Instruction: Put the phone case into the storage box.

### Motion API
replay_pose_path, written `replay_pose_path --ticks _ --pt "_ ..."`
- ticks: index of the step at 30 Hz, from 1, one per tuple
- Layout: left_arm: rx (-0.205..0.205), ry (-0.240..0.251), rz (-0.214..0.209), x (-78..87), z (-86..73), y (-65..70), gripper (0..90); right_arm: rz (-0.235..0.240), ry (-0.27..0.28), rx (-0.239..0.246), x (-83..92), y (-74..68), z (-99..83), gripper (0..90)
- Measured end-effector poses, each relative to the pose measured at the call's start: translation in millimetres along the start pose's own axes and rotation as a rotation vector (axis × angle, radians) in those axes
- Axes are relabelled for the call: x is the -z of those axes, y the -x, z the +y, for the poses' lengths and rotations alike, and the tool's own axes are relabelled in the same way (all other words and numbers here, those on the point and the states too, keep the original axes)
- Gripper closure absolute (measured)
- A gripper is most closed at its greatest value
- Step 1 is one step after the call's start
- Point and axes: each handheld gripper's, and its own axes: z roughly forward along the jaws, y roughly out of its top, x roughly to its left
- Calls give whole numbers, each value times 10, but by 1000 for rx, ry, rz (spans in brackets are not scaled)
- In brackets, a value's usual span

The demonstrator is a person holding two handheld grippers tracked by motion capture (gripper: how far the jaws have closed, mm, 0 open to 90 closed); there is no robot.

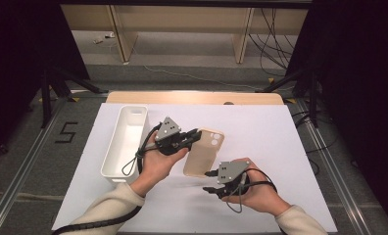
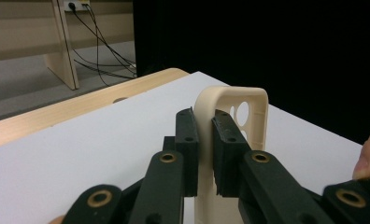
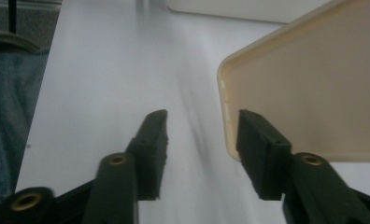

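With my left gripper (image 1: 196,135) clamped on the beige soft-plastic phone case's (image 1: 204,152) rim and my right gripper (image 3: 202,140) spread empty beside its edge, I'd carry it level toward the long white plastic bin (image 1: 126,142).

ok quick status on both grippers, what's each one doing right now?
Left gripper: shut on the edge of the beige phone case.
Right gripper: open, nothing between its jaws; the case lies just beside one jaw.
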Motion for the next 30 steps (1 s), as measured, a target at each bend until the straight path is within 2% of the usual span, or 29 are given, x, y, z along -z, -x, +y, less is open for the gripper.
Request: replay_pose_path --ticks 6,9,17,24,30 --pt "0 11 7 28 13 -20 819 -16 28 -41 18 26 -24 408" --pt "-7 20 13 57 33 -34 819 -19 52 -77 36 46 -45 341" --pt "-15 29 24 109 59 -61 819 -33 70 -102 70 55 -92 292" --pt "-17 34 33 175 67 -91 819 -47 117 -158 150 89 -159 249" --pt "-23 34 38 215 57 -110 819 -63 140 -185 215 102 -215 230"
